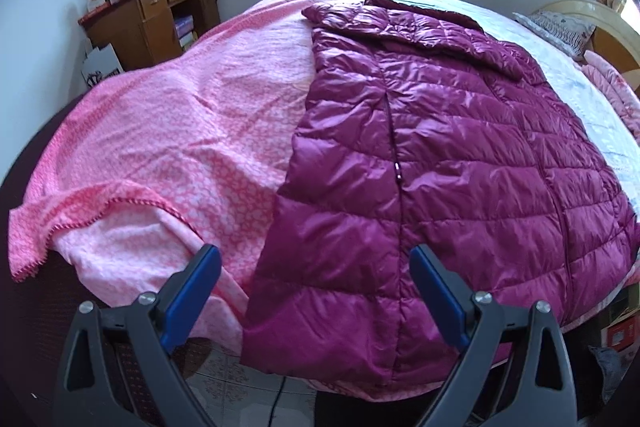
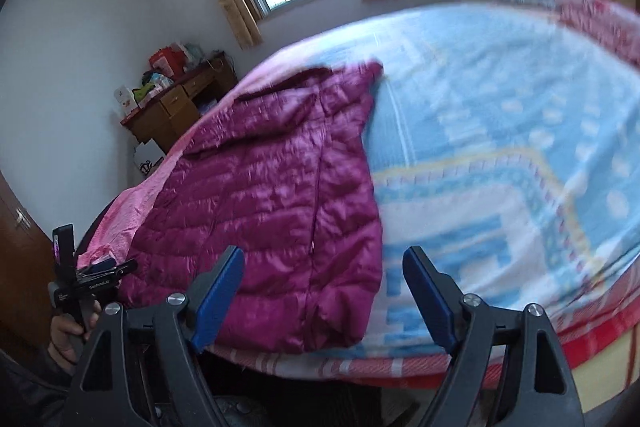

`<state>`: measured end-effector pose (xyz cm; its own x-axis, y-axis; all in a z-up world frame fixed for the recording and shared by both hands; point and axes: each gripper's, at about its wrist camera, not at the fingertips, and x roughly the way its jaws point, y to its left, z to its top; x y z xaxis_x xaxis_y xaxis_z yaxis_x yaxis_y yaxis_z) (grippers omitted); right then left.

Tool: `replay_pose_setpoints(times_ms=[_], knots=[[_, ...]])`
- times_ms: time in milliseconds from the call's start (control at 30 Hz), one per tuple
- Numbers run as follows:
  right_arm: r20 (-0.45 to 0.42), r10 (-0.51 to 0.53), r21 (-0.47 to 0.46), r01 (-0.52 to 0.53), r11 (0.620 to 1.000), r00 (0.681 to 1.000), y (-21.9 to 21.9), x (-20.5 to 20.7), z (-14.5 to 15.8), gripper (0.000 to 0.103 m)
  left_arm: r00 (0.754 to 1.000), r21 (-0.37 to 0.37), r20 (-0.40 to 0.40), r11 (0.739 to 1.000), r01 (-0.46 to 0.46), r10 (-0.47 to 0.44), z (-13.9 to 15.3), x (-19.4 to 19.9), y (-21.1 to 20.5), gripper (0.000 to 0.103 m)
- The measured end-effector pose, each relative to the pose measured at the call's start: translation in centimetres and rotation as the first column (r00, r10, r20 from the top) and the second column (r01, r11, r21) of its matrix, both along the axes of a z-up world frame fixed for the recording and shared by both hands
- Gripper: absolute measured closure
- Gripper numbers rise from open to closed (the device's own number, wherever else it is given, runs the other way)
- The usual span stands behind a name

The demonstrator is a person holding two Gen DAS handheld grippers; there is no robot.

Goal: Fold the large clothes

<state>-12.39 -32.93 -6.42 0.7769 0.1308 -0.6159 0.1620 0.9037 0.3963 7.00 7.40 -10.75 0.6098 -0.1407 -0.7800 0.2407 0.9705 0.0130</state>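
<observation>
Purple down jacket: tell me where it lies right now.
The purple down jacket lies spread flat on the bed, between the pink blanket and the blue patterned blanket, its hem at the near edge.

Left gripper (image 1: 314, 269) sits low at the front of its own view, both dark arms angled up and outward, the 2 blue pads (image 1: 190, 301) facing each other across a wide gap, jaws spread with nothing pressed between them. Right gripper (image 2: 323, 269) shows the same stance in its own view: 2 blue-lined fingers (image 2: 218, 301) splayed apart, jaws wide, gripping nothing. From the right wrist view the left gripper appears again at the far left edge, small and dark, and the person's left hand (image 2: 68, 333) is wrapped around its handle from below, fingers curled, a dark sleeve just under the wrist.
</observation>
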Motion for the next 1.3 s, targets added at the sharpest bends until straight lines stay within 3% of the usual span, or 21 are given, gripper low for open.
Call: replay_pose_setpoints(times_ms=[167, 333, 500, 667, 833, 1000, 1067, 1100, 1167, 1300], knots=[[-0.082, -0.039, 0.121, 0.049, 0.992, 0.996, -1.8, 0.3, -3.2, 0.021, 0.997, -0.119, -0.073, 0.993, -0.005, -0.003, -1.0, 0.3, 1.0, 0.006], [-0.1, -0.009, 0.198, 0.029, 0.98, 0.995, -1.5, 0.6, -5.0, 0.021, 0.997, -0.151, -0.063, 0.988, 0.027, -0.037, -0.8, -0.4, 0.7, 0.006], [-0.114, 0.093, 0.172, -0.073, 0.982, 0.989, 1.1, 1.7, -5.4, 0.021, 0.997, -0.151, -0.062, 0.988, 0.032, -0.042, -0.8, -0.3, 0.6, 0.007], [-0.138, 0.126, 0.075, -0.117, 0.99, 0.982, 2.8, 2.1, -5.7, 0.021, 0.998, -0.132, -0.051, 0.99, 0.04, -0.047, -1.0, -0.4, 0.2, 0.007], [-0.134, 0.132, 0.127, -0.115, 0.985, 0.982, 2.0, 2.1, -5.7, 0.023, 0.998, -0.118, -0.048, 0.992, 0.045, -0.051, -1.1, -0.5, 0.1, 0.007], [-0.141, 0.12, 0.242, -0.084, 0.967, 0.983, -0.3, 1.7, -6.4, 0.05, 0.998, -0.118, -0.047, 0.992, 0.045, -0.051, -1.1, -0.5, 0.2, 0.007], [-0.137, 0.099, 0.304, -0.053, 0.951, 0.986, -1.6, 1.4, -6.8, 0.076, 0.998, -0.113, -0.047, 0.993, 0.045, -0.051, -1.1, -0.5, 0.2, 0.007], [-0.144, 0.084, 0.33, -0.032, 0.943, 0.986, -2.3, 1.2, -7.2, 0.081, 0.998, -0.11, -0.046, 0.993, 0.045, -0.051, -1.1, -0.5, 0.2, 0.007], [-0.144, 0.056, 0.398, 0.006, 0.917, 0.988, -3.5, 0.6, -7.9, 0.088, 0.998, -0.102, -0.048, 0.994, 0.045, -0.05, -1.2, -0.5, 0.2, 0.007], [-0.149, 0.029, 0.439, 0.04, 0.898, 0.988, -4.7, 0.0, -8.2, 0.09, 0.998, -0.081, -0.045, 0.996, 0.04, -0.044, -1.3, -0.3, 0.0, 0.007]])
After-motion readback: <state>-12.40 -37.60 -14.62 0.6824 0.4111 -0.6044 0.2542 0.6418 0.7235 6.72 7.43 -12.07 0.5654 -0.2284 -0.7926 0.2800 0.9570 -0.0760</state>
